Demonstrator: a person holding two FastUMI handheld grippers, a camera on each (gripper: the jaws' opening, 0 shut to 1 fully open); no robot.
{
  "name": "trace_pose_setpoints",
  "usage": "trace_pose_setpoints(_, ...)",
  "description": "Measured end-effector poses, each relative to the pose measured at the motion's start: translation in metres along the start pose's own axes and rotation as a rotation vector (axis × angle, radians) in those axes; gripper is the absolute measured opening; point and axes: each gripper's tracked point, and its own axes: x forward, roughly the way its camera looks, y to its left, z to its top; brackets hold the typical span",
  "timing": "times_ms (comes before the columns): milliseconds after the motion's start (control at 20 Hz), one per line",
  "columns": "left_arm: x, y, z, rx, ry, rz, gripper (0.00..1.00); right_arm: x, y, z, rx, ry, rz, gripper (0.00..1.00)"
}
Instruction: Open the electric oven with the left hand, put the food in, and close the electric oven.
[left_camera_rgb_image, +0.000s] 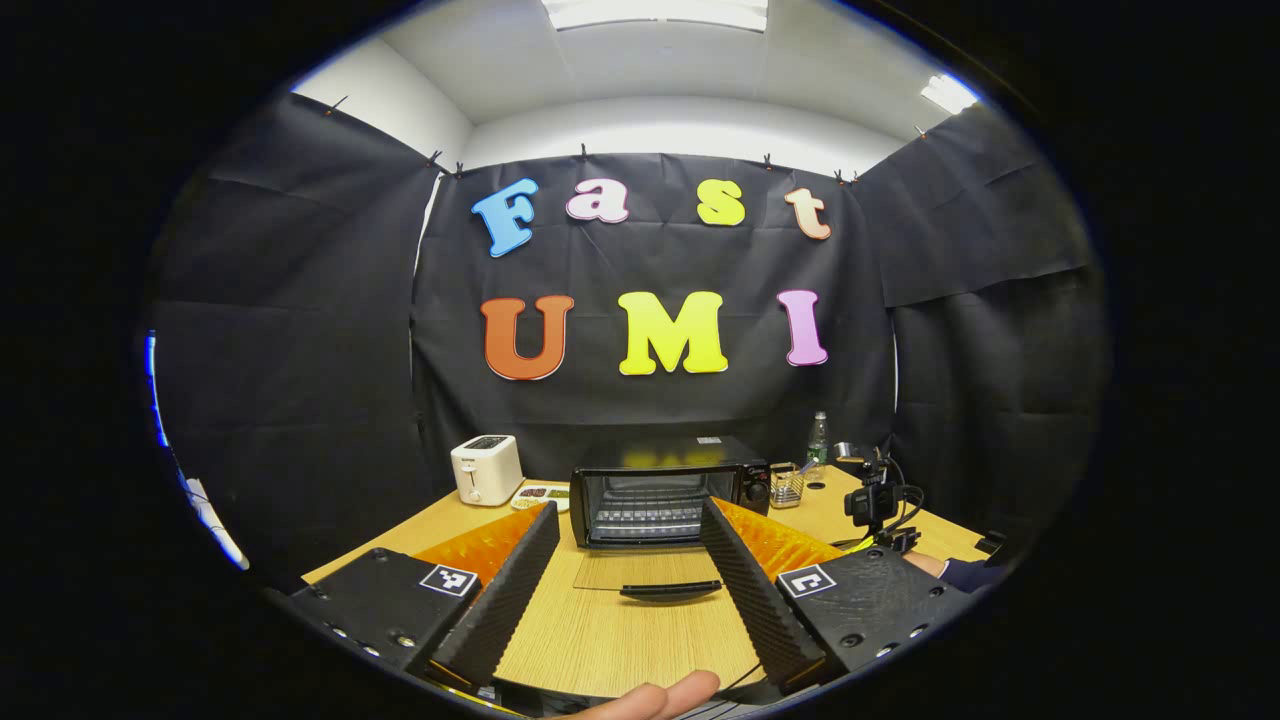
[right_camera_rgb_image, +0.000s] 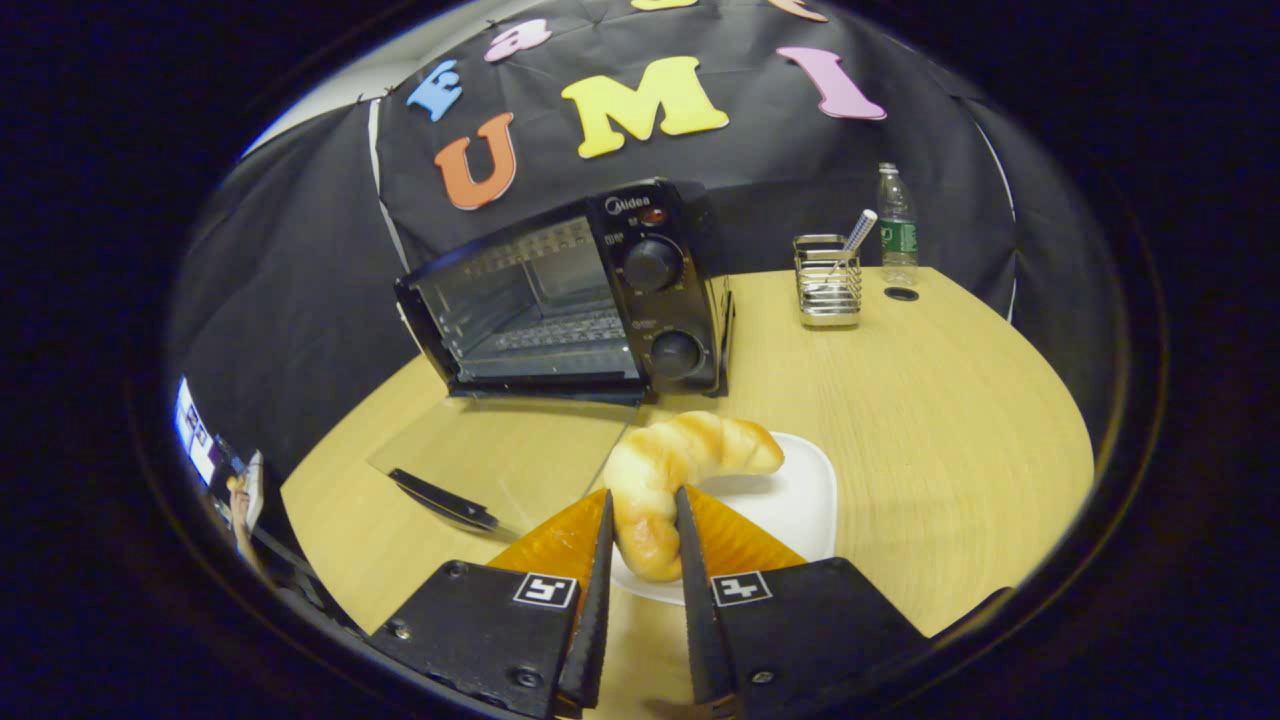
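The black electric oven (left_camera_rgb_image: 665, 490) stands at the back of the wooden table with its glass door (left_camera_rgb_image: 650, 570) folded down flat and the door handle (left_camera_rgb_image: 670, 590) nearest me. My left gripper (left_camera_rgb_image: 629, 508) is open and holds nothing, a short way in front of the door. In the right gripper view the oven (right_camera_rgb_image: 570, 300) is to the upper left, its door (right_camera_rgb_image: 510, 450) lying on the table. My right gripper (right_camera_rgb_image: 642, 495) is shut on a golden croissant-shaped bread (right_camera_rgb_image: 680, 455) over a white plate (right_camera_rgb_image: 800, 490).
A white toaster (left_camera_rgb_image: 486, 468) and a small dish of food (left_camera_rgb_image: 541, 494) sit left of the oven. A wire holder (right_camera_rgb_image: 827, 280) and a water bottle (right_camera_rgb_image: 897, 225) stand at the back right. A camera on a stand (left_camera_rgb_image: 875, 500) is at the right.
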Motion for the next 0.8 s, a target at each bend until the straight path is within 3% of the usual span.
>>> trace_pose_setpoints(200, -0.004, 0.003, 0.004, -0.003, -0.016, -0.007, 0.94, -0.001, 0.046, 0.027, 0.12, -0.094, 0.101, 0.34)
trace_pose_setpoints(250, -0.004, 0.006, 0.004, 0.001, -0.018, -0.004, 0.84, 0.003, 0.06, 0.033, 0.145, -0.106, 0.125, 0.34)
trace_pose_setpoints(300, -0.005, 0.009, 0.004, 0.005, -0.021, -0.001, 0.93, 0.007, 0.072, 0.035, 0.159, -0.11, 0.145, 0.34)
trace_pose_setpoints(400, -0.004, 0.014, 0.003, 0.007, -0.02, 0.008, 0.93, 0.019, 0.095, 0.049, 0.188, -0.158, 0.171, 0.36)
trace_pose_setpoints(550, -0.003, 0.027, -0.002, 0.008, -0.01, 0.027, 0.93, 0.041, 0.119, 0.067, 0.183, -0.244, 0.135, 0.35)
trace_pose_setpoints(800, 0.007, 0.049, -0.008, 0.017, 0.012, 0.061, 0.93, 0.098, 0.143, 0.087, 0.1, -0.268, 0.043, 0.36)
